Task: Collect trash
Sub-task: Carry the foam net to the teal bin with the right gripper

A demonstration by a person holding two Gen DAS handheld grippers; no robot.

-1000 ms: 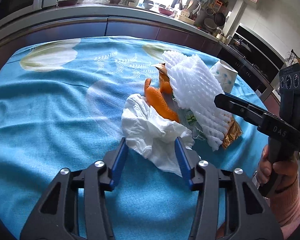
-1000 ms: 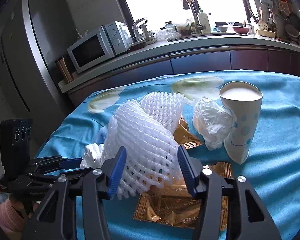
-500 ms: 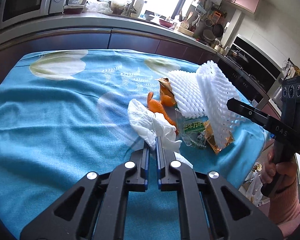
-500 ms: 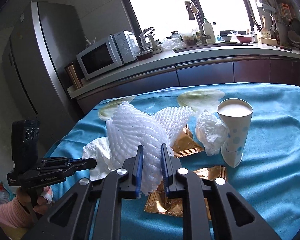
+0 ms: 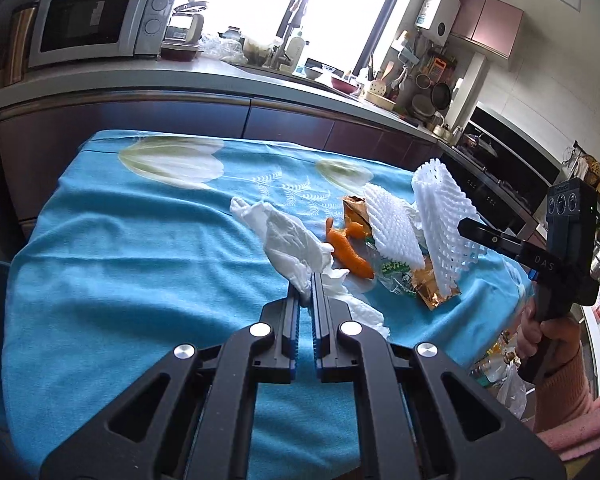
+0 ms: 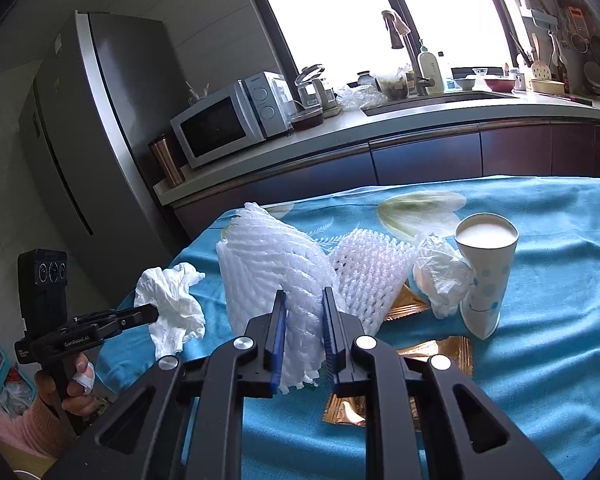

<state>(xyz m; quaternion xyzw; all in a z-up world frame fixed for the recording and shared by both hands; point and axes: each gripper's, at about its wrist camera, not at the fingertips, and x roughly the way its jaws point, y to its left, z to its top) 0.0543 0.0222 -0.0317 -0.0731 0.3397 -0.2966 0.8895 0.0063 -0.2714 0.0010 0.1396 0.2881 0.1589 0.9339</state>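
My left gripper (image 5: 305, 280) is shut on a crumpled white tissue (image 5: 288, 240), which hangs lifted off the blue tablecloth (image 5: 140, 260). In the right wrist view the same gripper (image 6: 152, 313) holds that tissue (image 6: 172, 308) at the table's left edge. My right gripper (image 6: 303, 298) is shut on a white foam fruit net (image 6: 268, 264), raised and upright. A second foam net (image 6: 372, 276) lies behind it on gold wrappers (image 6: 432, 354). Orange peel (image 5: 346, 254) and a green wrapper (image 5: 396, 276) lie between the two grippers. A paper cup (image 6: 486, 280) stands at the right beside another crumpled tissue (image 6: 440, 280).
A kitchen counter (image 6: 440, 116) with a microwave (image 6: 220, 128) and sink runs behind the table. A grey fridge (image 6: 80, 140) stands at the left. Bags lie on the floor past the table's edge (image 5: 508, 392). A person's hands grip both handles.
Both grippers went from open to shut, the left on the tissue and the right on the foam net. Both then rose, lifting tissue and net off the cloth.
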